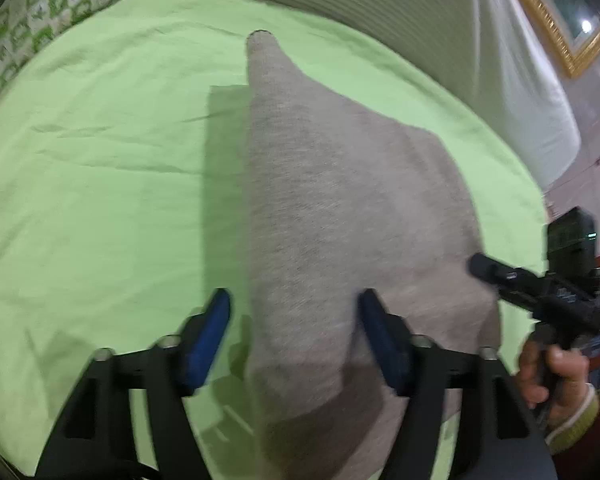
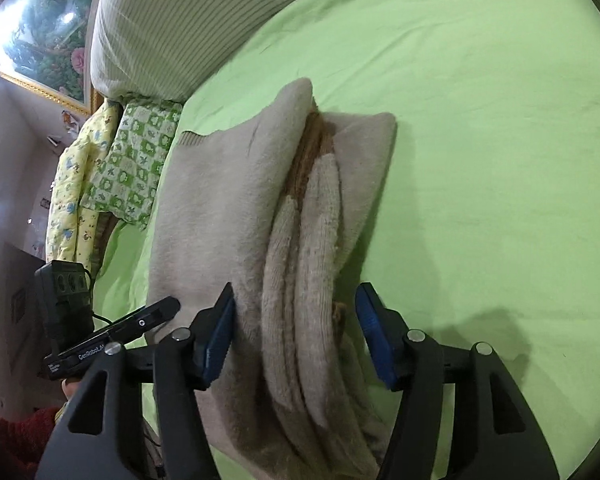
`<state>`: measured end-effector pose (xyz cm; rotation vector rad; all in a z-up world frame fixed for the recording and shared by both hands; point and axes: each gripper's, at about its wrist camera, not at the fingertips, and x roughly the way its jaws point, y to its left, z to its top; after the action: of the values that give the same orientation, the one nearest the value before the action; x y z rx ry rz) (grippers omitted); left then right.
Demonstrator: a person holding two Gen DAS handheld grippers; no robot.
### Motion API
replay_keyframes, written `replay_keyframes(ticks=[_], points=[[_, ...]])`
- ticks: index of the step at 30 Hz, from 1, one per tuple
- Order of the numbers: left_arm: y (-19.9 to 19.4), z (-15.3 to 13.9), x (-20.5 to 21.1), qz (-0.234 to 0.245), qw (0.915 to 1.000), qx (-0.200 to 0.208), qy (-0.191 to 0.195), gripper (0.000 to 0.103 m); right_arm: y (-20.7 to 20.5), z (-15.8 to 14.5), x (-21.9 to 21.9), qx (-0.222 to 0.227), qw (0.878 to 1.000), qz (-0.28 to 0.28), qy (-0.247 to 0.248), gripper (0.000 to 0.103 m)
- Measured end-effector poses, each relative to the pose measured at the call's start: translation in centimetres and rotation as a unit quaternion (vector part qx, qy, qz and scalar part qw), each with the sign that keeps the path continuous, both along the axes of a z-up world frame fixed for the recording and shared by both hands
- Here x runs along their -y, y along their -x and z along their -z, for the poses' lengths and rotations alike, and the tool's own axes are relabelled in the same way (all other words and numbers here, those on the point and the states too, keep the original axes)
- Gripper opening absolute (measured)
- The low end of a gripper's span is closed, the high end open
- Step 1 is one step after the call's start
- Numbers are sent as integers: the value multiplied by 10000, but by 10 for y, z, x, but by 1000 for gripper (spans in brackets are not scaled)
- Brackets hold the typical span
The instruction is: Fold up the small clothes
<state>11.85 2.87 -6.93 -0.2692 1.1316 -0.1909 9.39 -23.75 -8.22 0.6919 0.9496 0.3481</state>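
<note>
Two tongs, both spread: left tongs (image 1: 294,300) straddle one beige sweater's (image 1: 340,220) edge; right tongs (image 2: 296,300) flank its folded layers at 6 o'clock; sweater lies on one green bed sheet (image 1: 100,160).

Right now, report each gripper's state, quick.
Left gripper: open, jaws spread either side of the beige sweater, gripping nothing.
Right gripper: open, jaws straddling the sweater's folded layers, not clamped.
</note>
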Motion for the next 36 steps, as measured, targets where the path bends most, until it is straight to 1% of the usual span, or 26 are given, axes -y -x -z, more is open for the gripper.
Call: replay_keyframes(ticks=[2, 4, 6, 8, 9, 12, 15, 18, 20, 24, 26, 28, 29, 30, 31, 32, 33, 34, 35, 36], points=[[7, -8, 3, 62, 9999, 49, -72, 71, 12, -10, 8, 64, 9999, 94, 81, 61], [16, -14, 0, 89, 9998, 59, -192, 73, 30, -26, 10, 245, 9993, 201, 204, 61], [33, -22, -1, 142, 9995, 90, -267, 76, 50, -36, 10, 345, 9987, 242, 276, 61], [51, -26, -4, 233, 9988, 91, -430, 77, 70, -41, 9, 360, 9984, 273, 334, 61], [63, -25, -10, 301, 9982, 85, -503, 77, 82, -41, 9, 345, 9984, 271, 366, 61], [97, -15, -2, 582, 9955, 28, -746, 77, 109, -35, 0, 238, 9980, 246, 532, 61], [119, 3, 5, 808, 9921, -22, -957, 77, 121, -25, -13, 168, 9982, 159, 550, 61], [126, 18, 14, 903, 9891, -96, -1156, 76, 125, -15, -26, 98, 9978, 102, 641, 61], [128, 23, 18, 967, 9871, -82, -1277, 75, 126, -12, -32, 100, 9975, 49, 692, 61], [126, 21, 18, 869, 9864, 91, -1390, 72, 127, -11, -47, 146, 9959, -87, 891, 61], [121, 19, 17, 762, 9871, 151, -1402, 66, 126, -12, -50, 183, 9949, -125, 980, 61], [115, 18, 17, 696, 9878, 151, -1384, 64, 123, -13, -53, 237, 9934, -141, 1113, 60], [112, 19, 16, 690, 9886, 100, -1331, 58, 121, -14, -53, 269, 9928, -141, 1162, 58], [109, 21, 15, 673, 9893, 49, -1291, 56, 120, -16, -53, 298, 9924, -133, 1190, 53], [106, 22, 14, 635, 9904, -8, -1231, 52, 119, -18, -53, 353, 9917, -138, 1230, 50], [102, 22, 12, 571, 9919, -46, -1131, 49, 117, -18, -54, 363, 9908, -180, 1289, 44], [102, 21, 11, 525, 9929, -60, -1067, 48, 113, -17, -56, 279, 9891, -248, 1423, 37], [101, 21, 11, 495, 9935, -62, -1021, 47, 111, -15, -57, 205, 9880, -283, 1502, 33], [100, 21, 11, 489, 9937, -62, -1006, 44, 109, -13, -56, 128, 9875, -314, 1539, 26], [100, 21, 12, 505, 9936, -62, -1005, 43, 107, -10, -54, 51, 9880, -335, 1505, 16]])
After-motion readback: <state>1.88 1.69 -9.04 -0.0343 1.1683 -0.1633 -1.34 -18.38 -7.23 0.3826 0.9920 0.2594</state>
